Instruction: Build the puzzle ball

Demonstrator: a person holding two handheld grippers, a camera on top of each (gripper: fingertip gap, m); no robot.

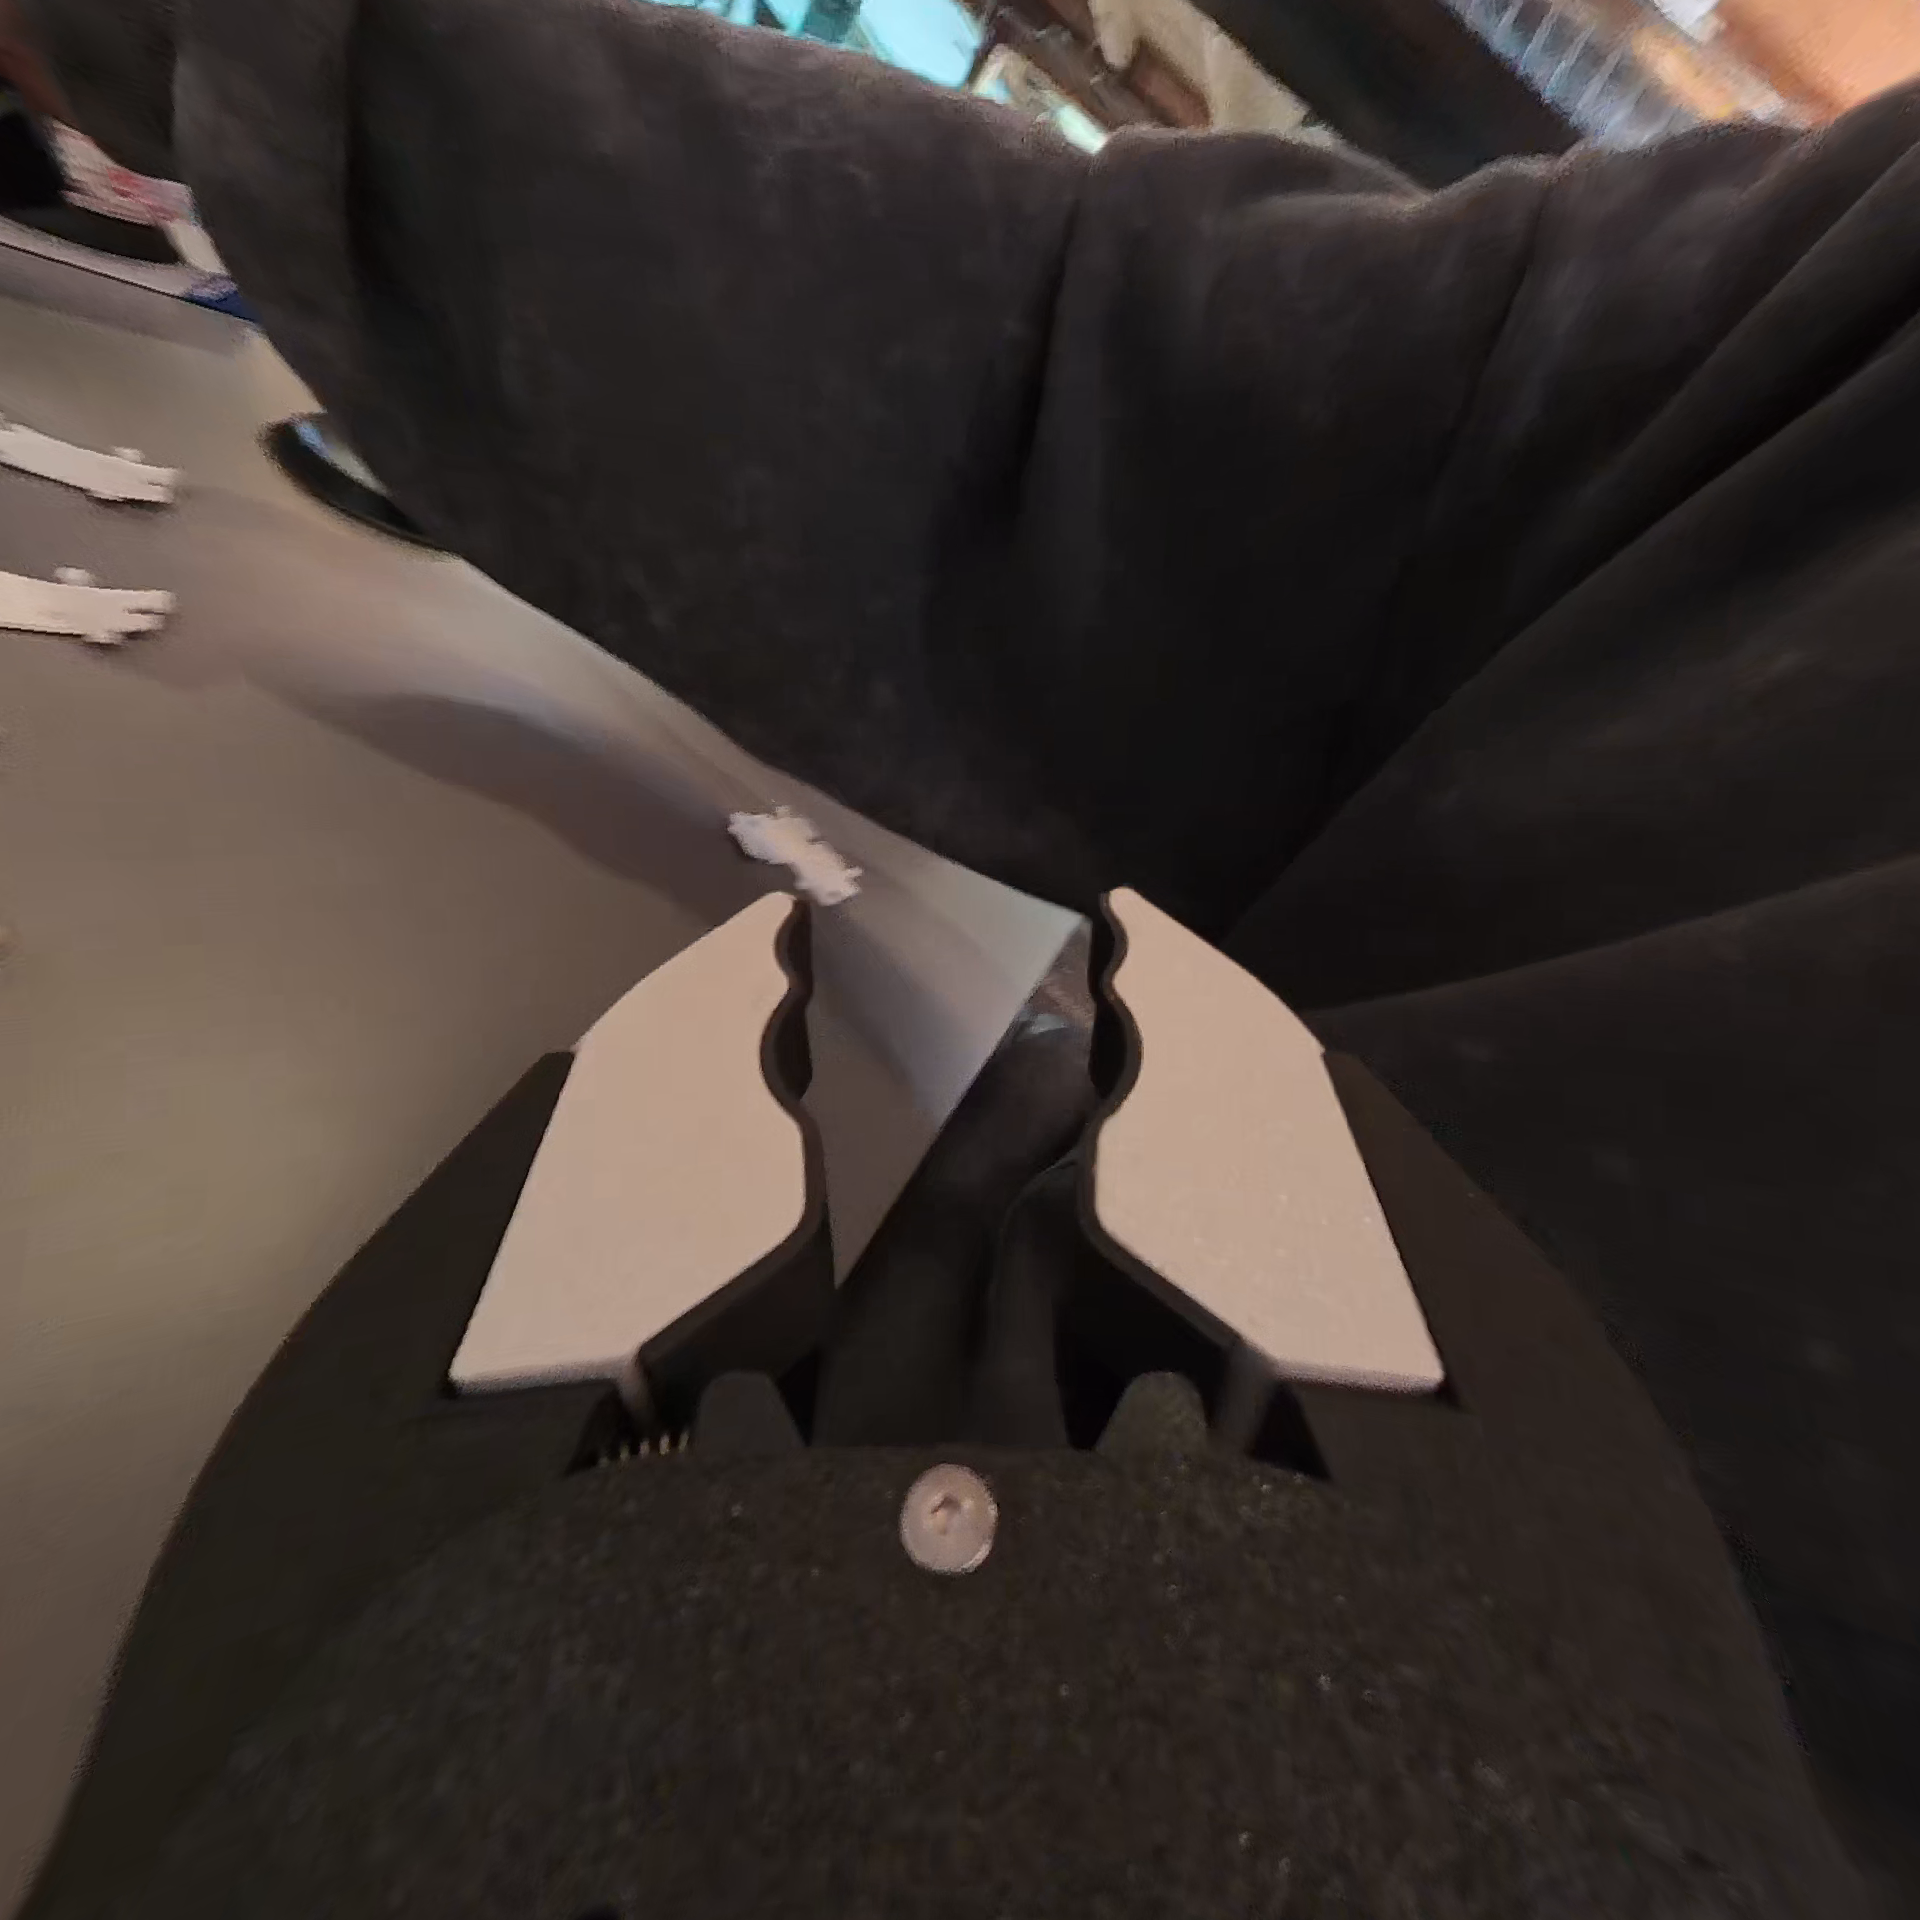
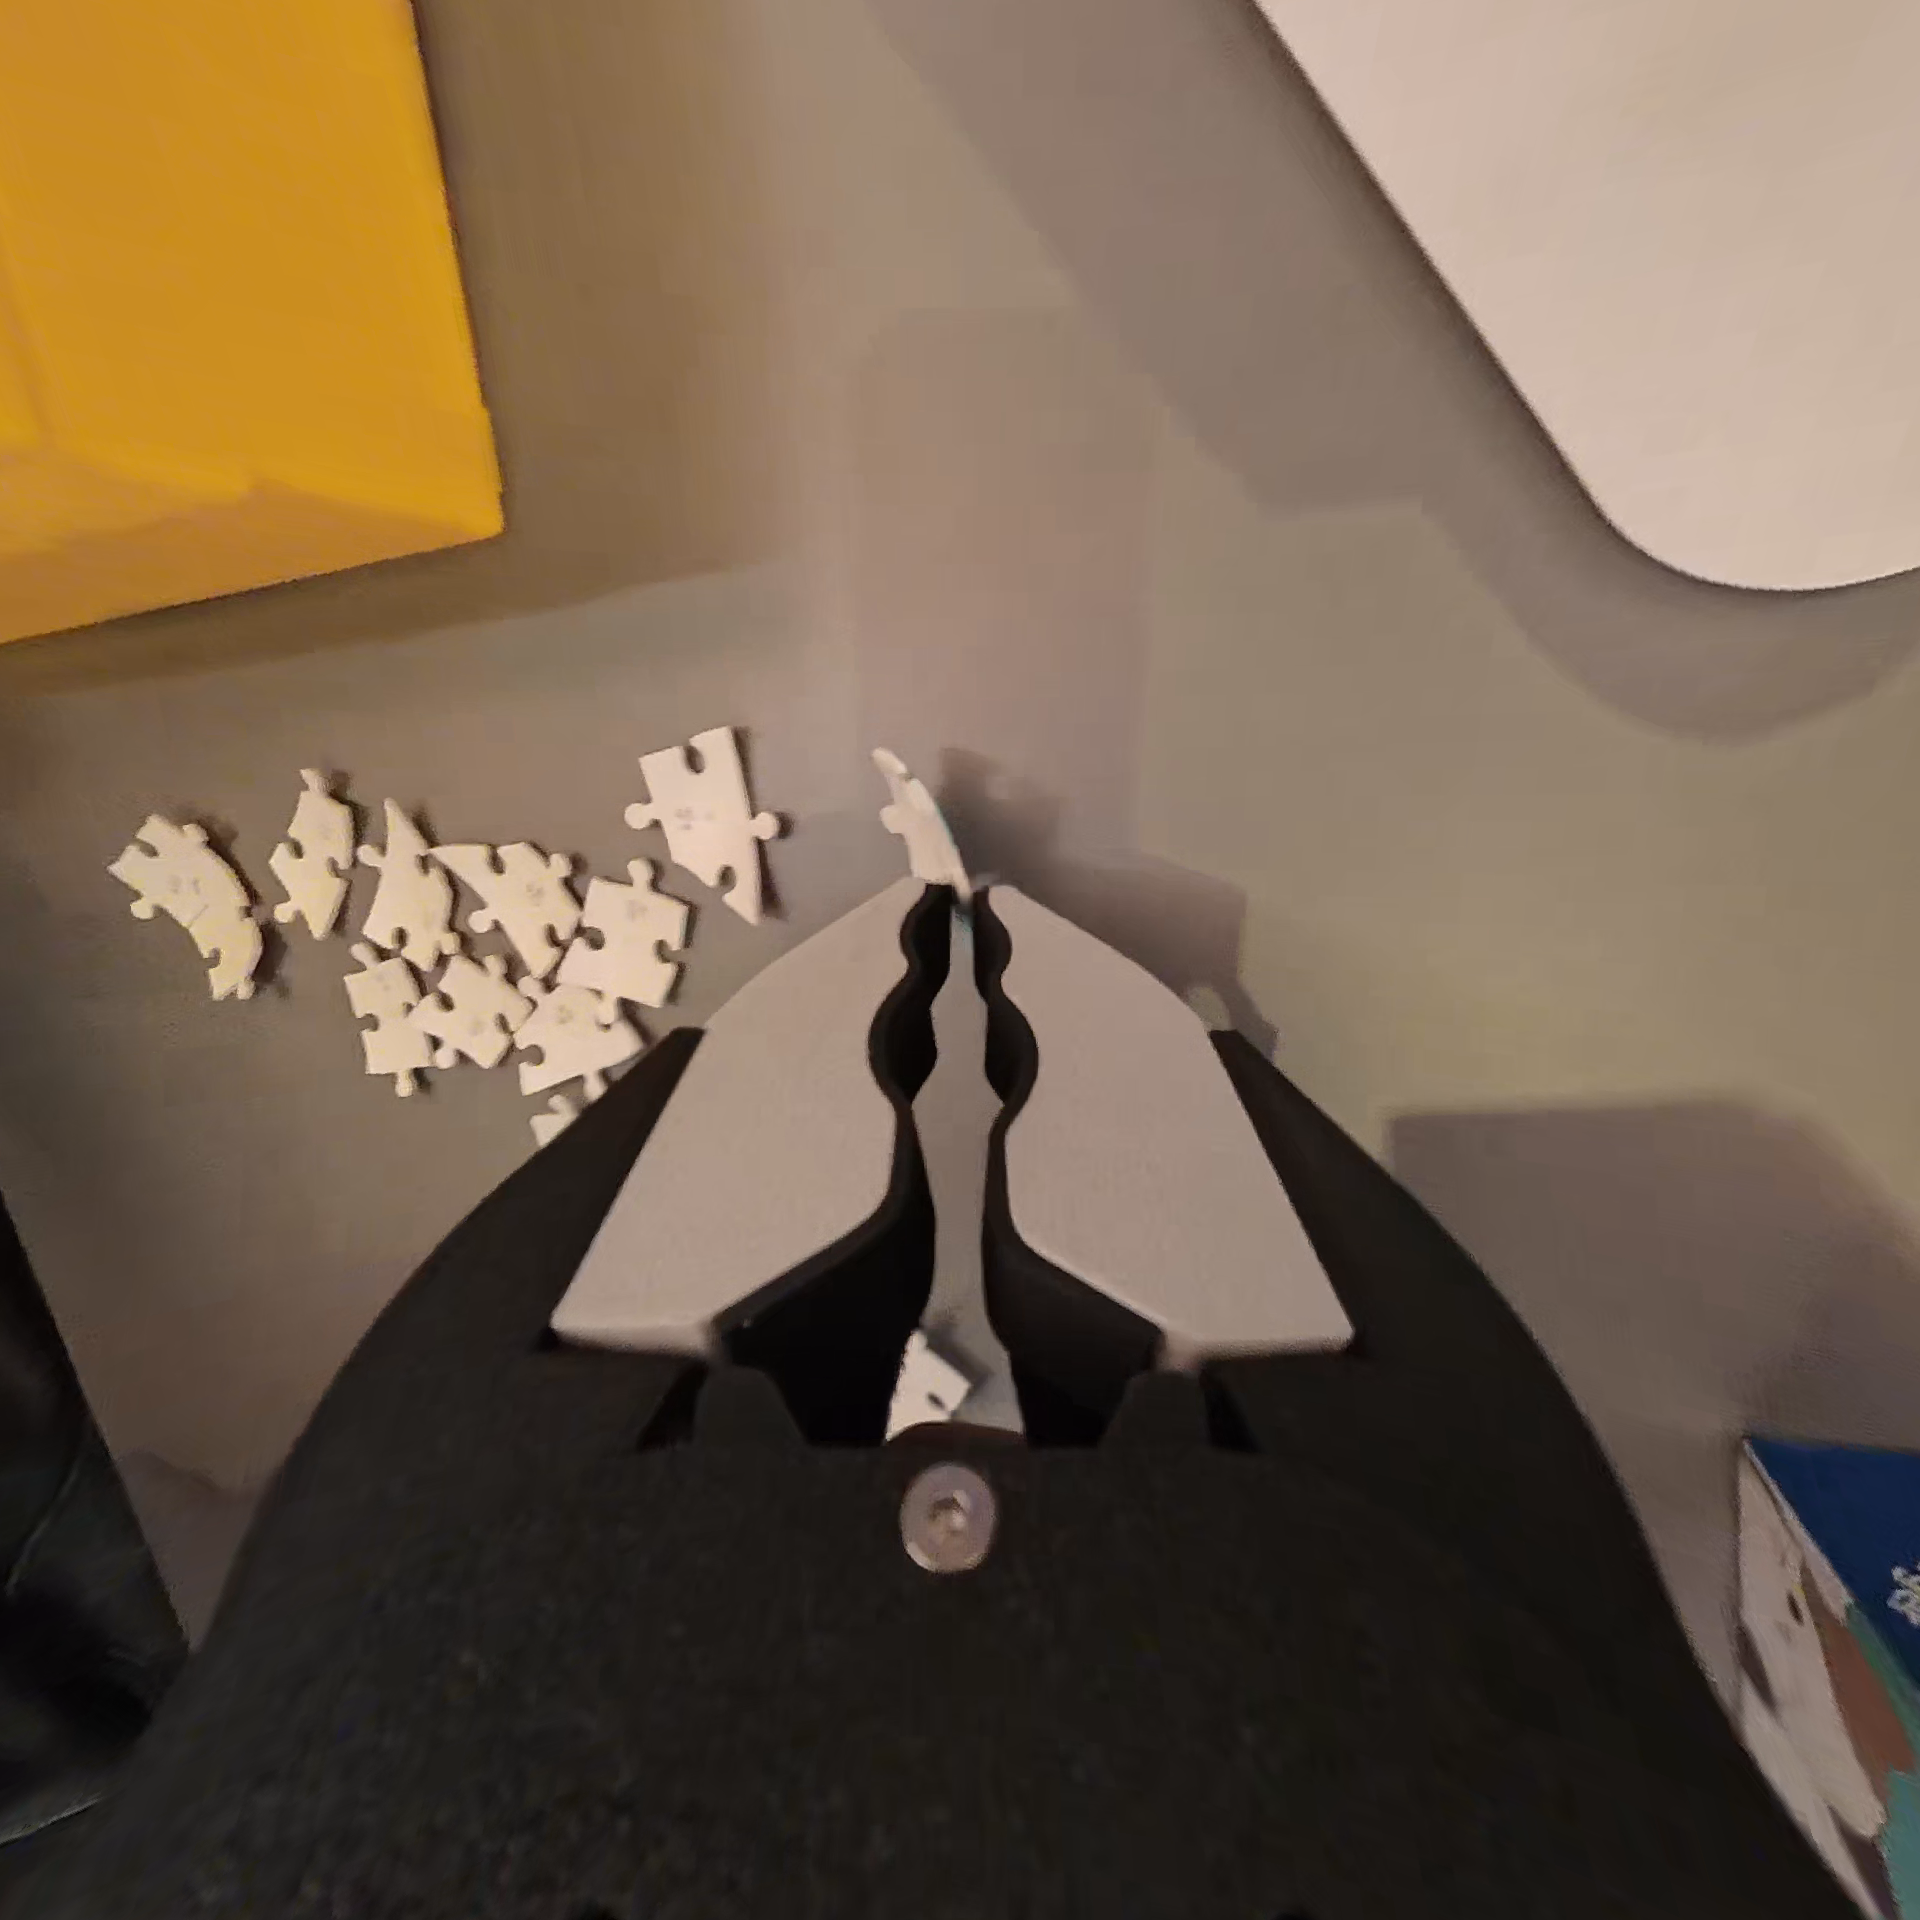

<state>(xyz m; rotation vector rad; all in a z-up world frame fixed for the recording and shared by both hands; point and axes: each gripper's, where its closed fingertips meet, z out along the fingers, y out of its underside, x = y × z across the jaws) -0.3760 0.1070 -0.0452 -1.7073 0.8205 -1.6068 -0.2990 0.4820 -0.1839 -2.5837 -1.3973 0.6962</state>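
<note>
Right wrist view: right hand-held gripper (image 2: 958,896) pinched on one white puzzle piece (image 2: 916,826) at fingertips, above grey counter (image 2: 1039,520); about ten loose pieces (image 2: 488,935) lying just left. Left hand-held gripper (image 1: 948,914) spread, empty, single piece (image 1: 795,852) just beyond.

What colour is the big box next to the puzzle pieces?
The box is bright yellow, plain on the sides that show. The right wrist view shows it best.

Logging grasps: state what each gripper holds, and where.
Right gripper: shut on a curved white puzzle piece, pinched by its near end at the tips. Left gripper: open, empty.
</note>
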